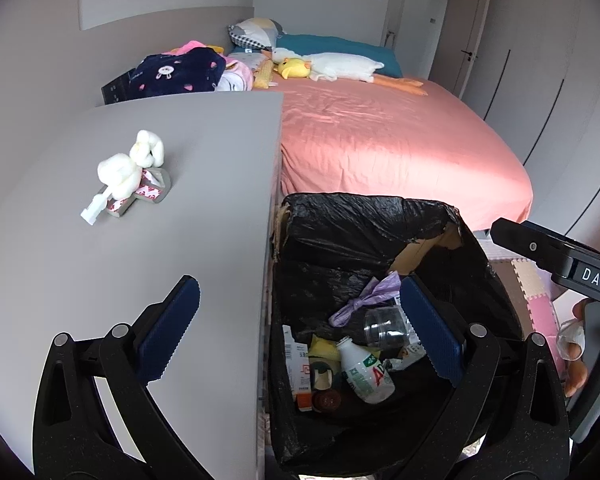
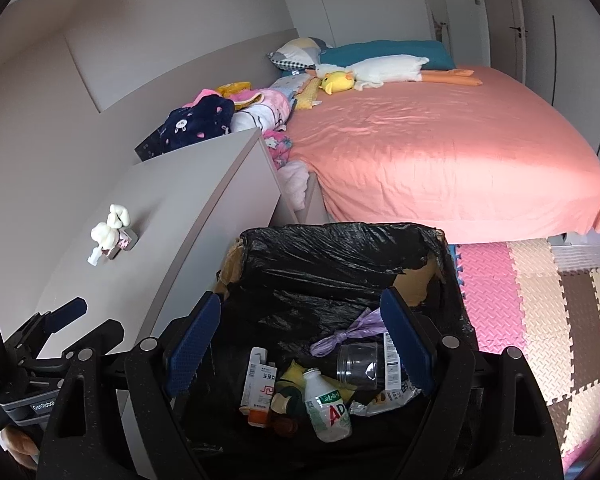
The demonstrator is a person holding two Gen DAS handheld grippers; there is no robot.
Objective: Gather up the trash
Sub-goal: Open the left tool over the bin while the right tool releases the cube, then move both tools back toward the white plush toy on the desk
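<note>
A cardboard bin lined with a black bag [image 1: 360, 210] [image 2: 340, 240] stands on the floor between the grey table and the bed. Inside lie a white bottle with a green label [image 1: 364, 372] [image 2: 326, 408], a clear plastic cup [image 1: 384, 326] [image 2: 358, 364], a knotted purple bag [image 2: 340, 334], a small carton [image 2: 260, 384] and wrappers. My left gripper [image 1: 299, 284] is open and empty, one finger over the table edge, the other over the bin. My right gripper [image 2: 300, 296] hangs open and empty over the bin. White crumpled tissues and small wrappers [image 1: 132, 176] [image 2: 110, 234] lie on the table.
The grey table [image 1: 100, 280] runs along the wall at the left. A bed with a pink sheet [image 2: 440, 152] holds plush toys, pillows and a pile of clothes. Pink, cream and brown foam mats [image 2: 540, 320] cover the floor to the right of the bin.
</note>
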